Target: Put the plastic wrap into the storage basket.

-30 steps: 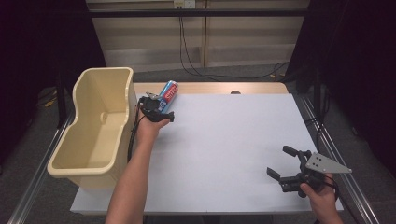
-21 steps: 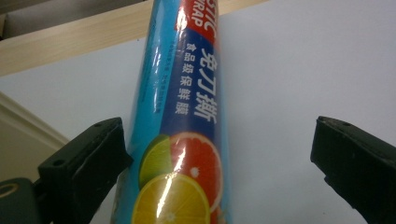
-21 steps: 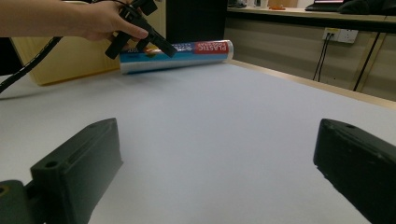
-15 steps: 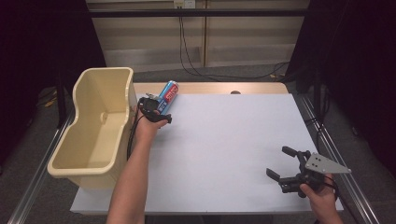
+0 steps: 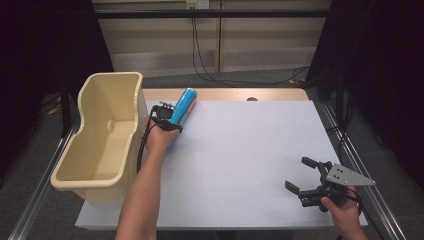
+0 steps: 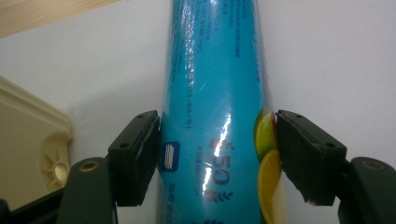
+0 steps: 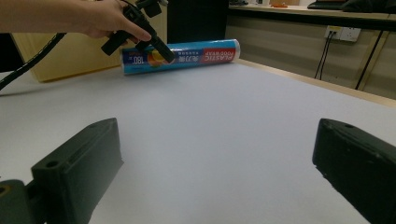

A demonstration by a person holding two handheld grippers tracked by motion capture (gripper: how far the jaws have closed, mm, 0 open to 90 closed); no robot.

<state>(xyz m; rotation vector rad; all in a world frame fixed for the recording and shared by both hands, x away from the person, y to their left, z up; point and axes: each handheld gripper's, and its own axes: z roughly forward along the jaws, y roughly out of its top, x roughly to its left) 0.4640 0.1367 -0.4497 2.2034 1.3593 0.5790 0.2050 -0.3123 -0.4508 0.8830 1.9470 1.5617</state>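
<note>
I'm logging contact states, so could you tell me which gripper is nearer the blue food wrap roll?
Left. The left gripper straddles the roll; the right gripper hovers far across the table.

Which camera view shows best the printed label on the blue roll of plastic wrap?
The right gripper view: the blue roll lies sideways, full length, its lettering large though upside down. The left gripper view shows only its middle between the left gripper jaws. The high view shows it as a small blue tube.

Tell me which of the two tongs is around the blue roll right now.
The left tongs, beside the beige bin, have their jaws around the blue roll. The right tongs sit open over bare table.
</note>
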